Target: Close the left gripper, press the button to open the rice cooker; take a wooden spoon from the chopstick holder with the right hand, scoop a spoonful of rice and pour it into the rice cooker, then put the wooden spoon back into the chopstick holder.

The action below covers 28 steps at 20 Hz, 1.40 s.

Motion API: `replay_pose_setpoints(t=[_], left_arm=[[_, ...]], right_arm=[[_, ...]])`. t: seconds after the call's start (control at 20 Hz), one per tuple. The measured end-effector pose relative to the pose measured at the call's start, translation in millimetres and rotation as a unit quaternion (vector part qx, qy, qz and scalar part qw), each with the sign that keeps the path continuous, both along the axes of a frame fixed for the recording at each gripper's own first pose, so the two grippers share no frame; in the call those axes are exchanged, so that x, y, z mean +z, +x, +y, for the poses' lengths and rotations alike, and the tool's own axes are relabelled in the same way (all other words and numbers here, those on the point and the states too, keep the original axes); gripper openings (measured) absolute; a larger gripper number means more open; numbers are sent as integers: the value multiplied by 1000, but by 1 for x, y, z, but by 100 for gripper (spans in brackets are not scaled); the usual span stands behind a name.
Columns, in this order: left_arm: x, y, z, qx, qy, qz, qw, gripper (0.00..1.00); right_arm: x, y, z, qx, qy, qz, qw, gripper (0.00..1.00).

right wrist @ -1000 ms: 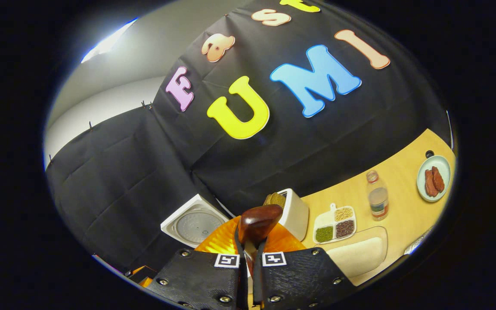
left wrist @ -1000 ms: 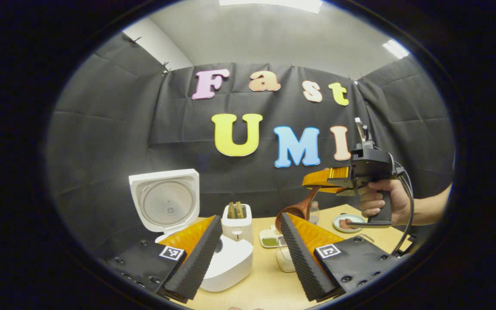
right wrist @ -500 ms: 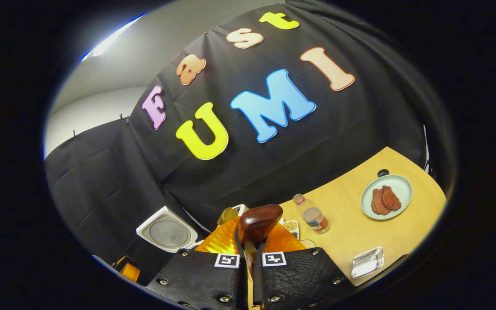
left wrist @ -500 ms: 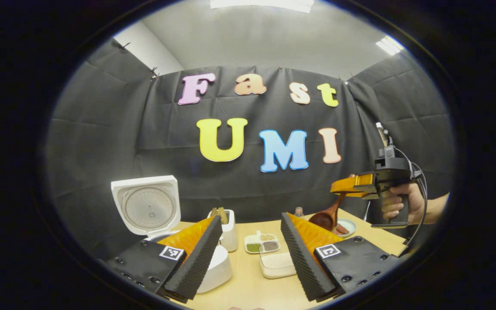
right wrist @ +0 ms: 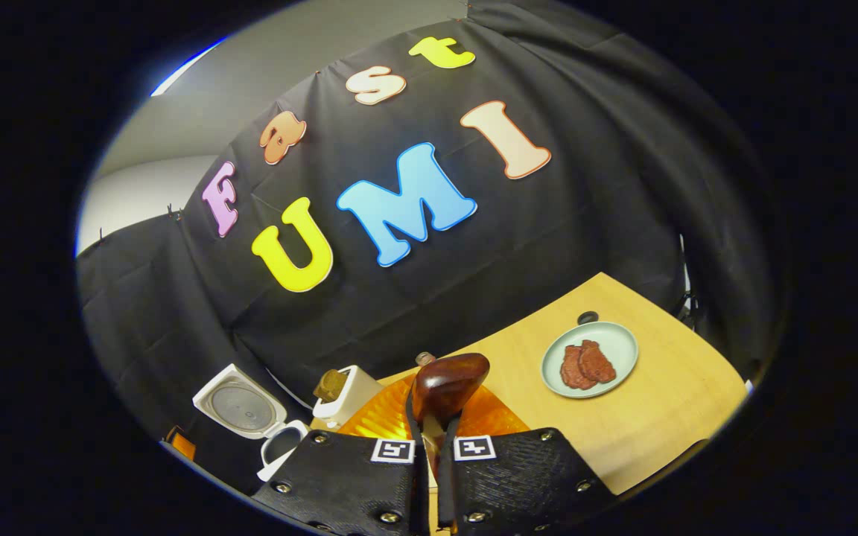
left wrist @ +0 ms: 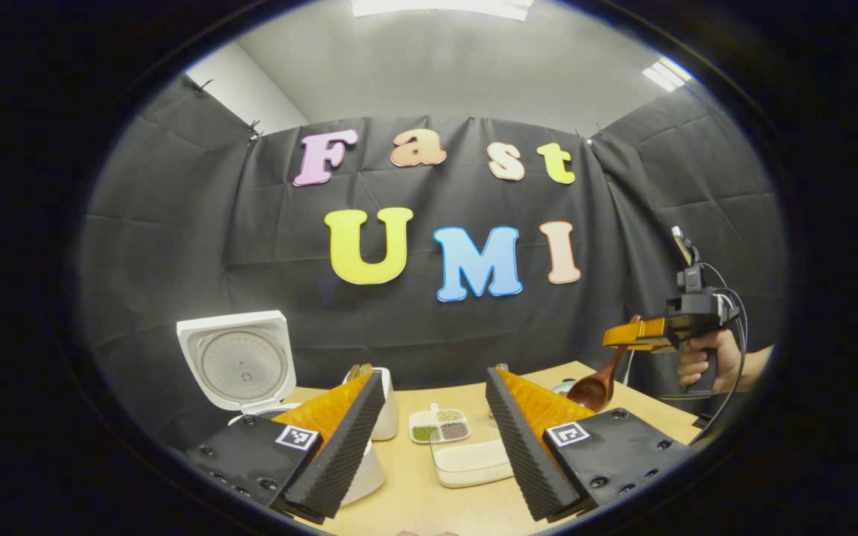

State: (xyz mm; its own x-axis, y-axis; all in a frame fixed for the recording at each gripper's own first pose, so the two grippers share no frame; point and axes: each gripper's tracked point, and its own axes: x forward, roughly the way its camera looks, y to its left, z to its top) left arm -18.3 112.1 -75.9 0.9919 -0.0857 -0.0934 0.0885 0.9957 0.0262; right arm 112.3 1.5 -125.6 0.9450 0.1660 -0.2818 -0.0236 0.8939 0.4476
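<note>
Two grippers over a pale wooden table [right wrist: 645,417], black cloth walls behind.
Right gripper [right wrist: 429,447] pinches the wooden spoon [right wrist: 447,383], raised at the table's right end; left gripper [left wrist: 429,439] spread, holding nothing. Rice cooker [left wrist: 239,365] stands lid-up at left; plate [right wrist: 589,359] near the far edge.

Right gripper [right wrist: 429,447]: black screwed plates, square markers.

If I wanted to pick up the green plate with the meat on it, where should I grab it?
Probably pinch the plate by its bare rim nearest you, coming from above. The meat sits toward the left of the middle, and the rim is thin and slightly raised off the table.
</note>
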Motion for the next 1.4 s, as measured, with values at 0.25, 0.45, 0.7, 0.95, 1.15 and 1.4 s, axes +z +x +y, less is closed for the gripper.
replay_pose_setpoints(t=[0.25, 0.45, 0.7, 0.95, 1.15, 1.4], left_arm=[[-4, 2, -6, 7, -12, 15, 1000, 96], [-8, -3, -10, 2, -6, 32, 999, 95], [-9, -12, -2, 17, 9, 36, 999, 95], [-10, -20, 10, 32, 1, 41, 999, 93], [-16, -28, 22, 51, -1, 49, 998, 93], [-20, -34, 25, 56, -1, 55, 997, 95]], right_arm=[[-46, -8, -28, -34, -50, 28, 998, 5], [-81, -8, -35, -45, -60, 52, 996, 5], [-109, -2, -29, -39, -80, 71, 994, 5], [-138, 5, -20, -34, -102, 89, 990, 5], [-163, 11, -15, -32, -114, 102, 988, 5], [-177, 11, -22, -45, -123, 99, 986, 5]])
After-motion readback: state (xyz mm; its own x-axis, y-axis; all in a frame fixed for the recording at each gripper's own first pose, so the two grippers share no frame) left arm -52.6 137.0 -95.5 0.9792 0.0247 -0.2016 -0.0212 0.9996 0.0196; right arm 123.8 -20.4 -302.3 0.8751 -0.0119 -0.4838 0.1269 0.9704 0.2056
